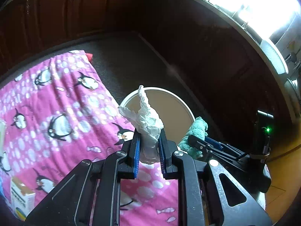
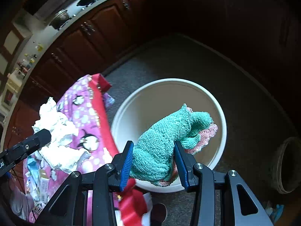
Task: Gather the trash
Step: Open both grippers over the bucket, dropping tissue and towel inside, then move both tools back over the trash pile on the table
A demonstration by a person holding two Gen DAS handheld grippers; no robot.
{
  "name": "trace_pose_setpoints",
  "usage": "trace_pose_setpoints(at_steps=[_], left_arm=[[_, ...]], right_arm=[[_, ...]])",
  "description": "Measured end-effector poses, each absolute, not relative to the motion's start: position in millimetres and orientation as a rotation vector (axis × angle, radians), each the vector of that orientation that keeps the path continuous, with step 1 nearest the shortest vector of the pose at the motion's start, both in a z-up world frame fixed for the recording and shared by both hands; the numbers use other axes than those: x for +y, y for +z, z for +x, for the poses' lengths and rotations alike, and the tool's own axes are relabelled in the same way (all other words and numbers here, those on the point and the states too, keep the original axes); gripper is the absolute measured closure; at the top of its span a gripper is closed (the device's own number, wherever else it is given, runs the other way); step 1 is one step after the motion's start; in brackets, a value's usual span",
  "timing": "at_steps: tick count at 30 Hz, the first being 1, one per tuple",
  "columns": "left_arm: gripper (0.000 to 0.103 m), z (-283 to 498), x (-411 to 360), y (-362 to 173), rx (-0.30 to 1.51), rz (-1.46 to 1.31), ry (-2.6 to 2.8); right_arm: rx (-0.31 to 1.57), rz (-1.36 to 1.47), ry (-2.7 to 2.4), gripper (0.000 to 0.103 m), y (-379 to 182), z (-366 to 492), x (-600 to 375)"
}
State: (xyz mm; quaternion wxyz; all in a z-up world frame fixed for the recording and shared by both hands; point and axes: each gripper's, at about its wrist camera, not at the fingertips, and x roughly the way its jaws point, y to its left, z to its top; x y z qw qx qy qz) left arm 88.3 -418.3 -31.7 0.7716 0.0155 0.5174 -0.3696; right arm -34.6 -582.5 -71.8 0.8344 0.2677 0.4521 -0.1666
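My left gripper (image 1: 149, 141) is shut on a crumpled white tissue (image 1: 147, 120) and holds it above the edge of the pink penguin blanket (image 1: 56, 113), just short of the white bucket (image 1: 160, 90). My right gripper (image 2: 154, 152) is shut on a teal and pink terry cloth (image 2: 165, 137) and holds it over the white bucket (image 2: 222, 116), whose inside looks empty. The tissue (image 2: 56, 131) and a left finger (image 2: 28, 146) also show at the left of the right wrist view. The cloth (image 1: 195, 133) and right gripper show at the right of the left wrist view.
The bucket stands on grey carpet (image 2: 244, 94) beside the blanket-covered surface. A small carton (image 1: 22, 197) lies on the blanket at lower left, with more packets (image 2: 37, 179) nearby. Dark wood cabinets (image 1: 75, 9) line the back. A dark round container (image 2: 287, 165) sits right.
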Motion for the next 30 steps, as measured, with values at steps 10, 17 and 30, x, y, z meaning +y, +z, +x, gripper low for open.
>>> trace_pose_setpoints(at_steps=[10, 17, 30], left_arm=[[0.053, 87.9, -417.2, -40.7, 1.139, 0.004, -0.809], [0.05, 82.8, -405.7, -33.7, 1.128, 0.01, -0.809], [0.05, 59.7, -360.8, 0.5, 1.033, 0.056, -0.755]], right_arm=[[0.967, 0.568, -0.373, 0.052, -75.2, -38.5, -579.5], [0.958, 0.576, -0.363, 0.052, -70.7, -37.3, -567.7], [0.894, 0.513, -0.286, 0.043, -31.5, -29.1, -518.1]])
